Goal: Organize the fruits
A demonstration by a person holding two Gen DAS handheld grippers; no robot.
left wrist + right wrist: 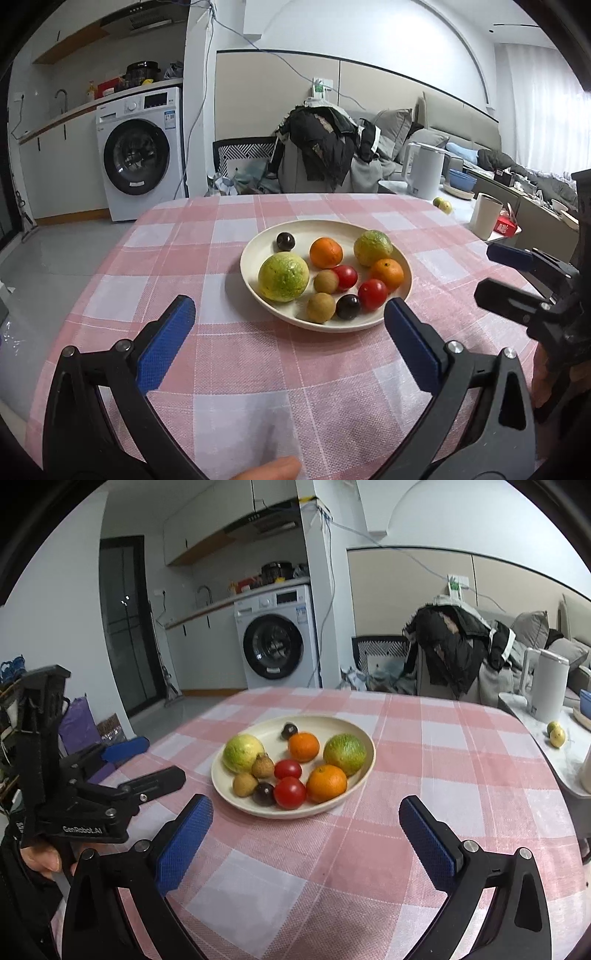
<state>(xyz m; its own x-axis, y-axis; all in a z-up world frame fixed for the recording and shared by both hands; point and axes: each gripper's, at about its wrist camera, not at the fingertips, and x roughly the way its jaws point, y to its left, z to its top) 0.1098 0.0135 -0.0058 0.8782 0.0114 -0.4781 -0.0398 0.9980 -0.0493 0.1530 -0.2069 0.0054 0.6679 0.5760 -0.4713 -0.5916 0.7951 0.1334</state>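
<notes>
Two handheld grippers, both spread wide and holding nothing, face a plate of fruit on a checked tablecloth.

The left black two-finger gripper with blue pads [290, 314] and the right black two-finger gripper with blue pads [306, 812] hover near the table edge, jaws fully apart with only cloth between them. Ahead of both, a round cream plate [255, 258] sits on the pink-and-white checked tablecloth [221, 369]. It holds two large yellow-green round fruits [283, 277], two oranges [325, 252], two red tomatoes [373, 294], two small brown longans [321, 307] and two dark purple round fruits [348, 306] (all loosely clustered, several touching). A white electric kettle [424, 171] stands on a side surface beyond.
</notes>
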